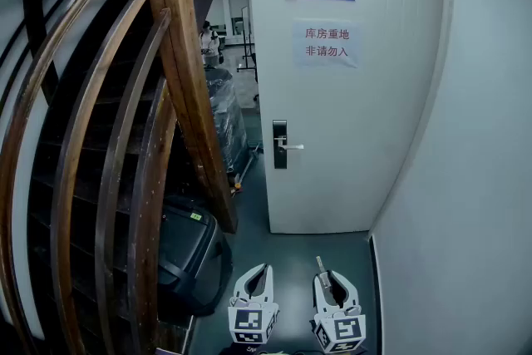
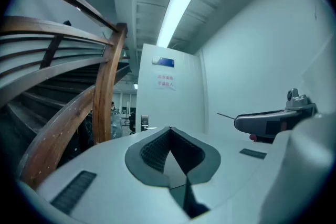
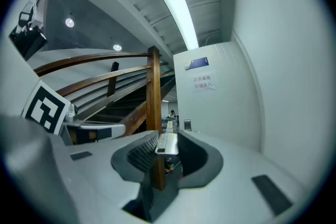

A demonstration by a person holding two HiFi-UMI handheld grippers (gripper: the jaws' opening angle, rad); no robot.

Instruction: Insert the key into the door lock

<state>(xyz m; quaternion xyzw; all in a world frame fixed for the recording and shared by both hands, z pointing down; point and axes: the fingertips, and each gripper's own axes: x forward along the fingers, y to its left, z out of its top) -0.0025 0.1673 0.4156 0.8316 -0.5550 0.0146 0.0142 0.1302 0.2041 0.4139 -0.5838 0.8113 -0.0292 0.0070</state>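
A white door (image 1: 349,137) stands ahead with a black lock plate (image 1: 280,145) and a silver handle (image 1: 293,147) on its left edge. The lock (image 2: 144,122) looks small and far off in the left gripper view, and the lock (image 3: 187,125) is equally distant in the right gripper view. My right gripper (image 1: 332,283) is low in the head view, shut on a silver key (image 1: 322,271) that sticks forward. That key (image 3: 167,143) lies between the pads of the right gripper (image 3: 167,136). My left gripper (image 1: 264,268) is beside it, and the left gripper (image 2: 169,129) is shut and empty.
A curved wooden stair rail (image 1: 179,71) fills the left side. A black case (image 1: 191,249) sits on the floor at its foot, with wrapped goods (image 1: 226,120) behind. A white wall (image 1: 465,179) closes the right. A person (image 1: 209,41) stands far off past the door.
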